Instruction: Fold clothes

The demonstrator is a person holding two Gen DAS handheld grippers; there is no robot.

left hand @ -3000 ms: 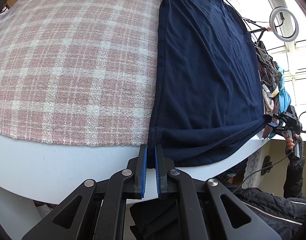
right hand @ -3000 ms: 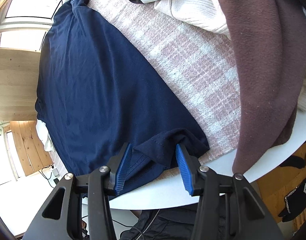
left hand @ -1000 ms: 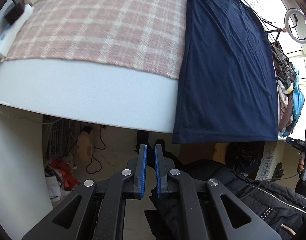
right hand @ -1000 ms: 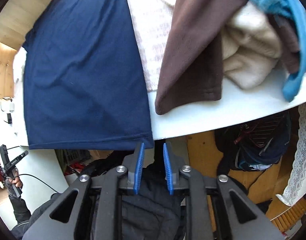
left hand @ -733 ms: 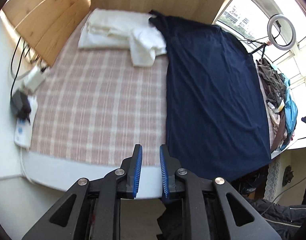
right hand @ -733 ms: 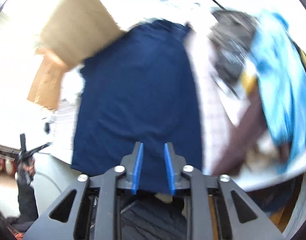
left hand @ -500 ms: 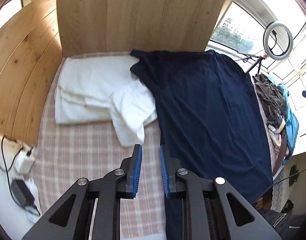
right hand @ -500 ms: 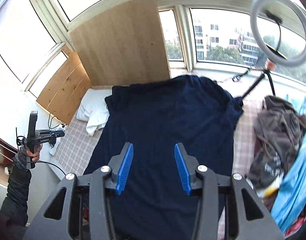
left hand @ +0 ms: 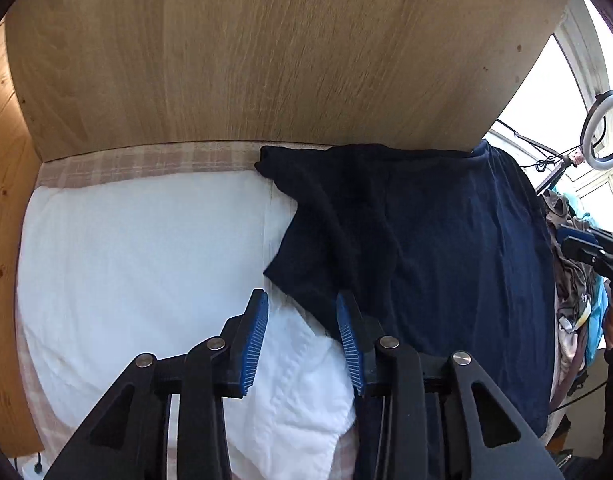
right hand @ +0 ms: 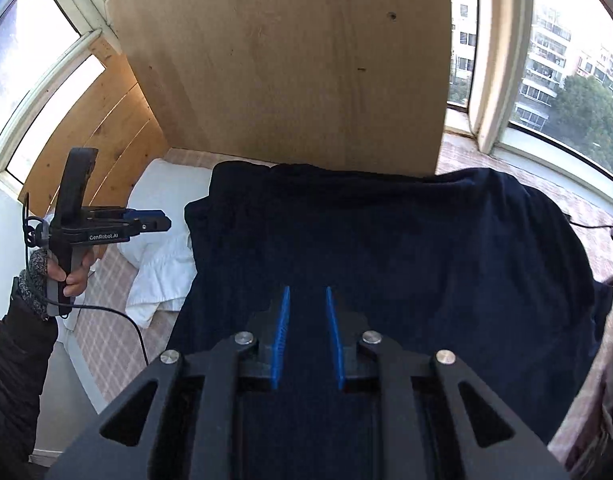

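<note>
The dark navy cotton T-shirt [left hand: 446,248] lies spread flat on the pink plaid-covered counter [left hand: 154,160], its left sleeve overlapping the white folded cloth [left hand: 138,256]. The left gripper [left hand: 302,334] hovers at that sleeve, the right gripper [right hand: 306,330] over the shirt body; both jaws are released and grasp nothing. The step in hand appears to be the sleeve fold, which calls for clenching on the sleeve edge and carrying it right.

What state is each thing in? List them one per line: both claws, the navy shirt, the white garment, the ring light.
Left claw: open, empty, over the navy sleeve's edge.
Right claw: open, empty, above the shirt.
Navy shirt: spread flat, unfolded, left sleeve rumpled onto the white garment.
White garment: folded, one corner loose.
Ring light: cannot tell whether lit.
</note>
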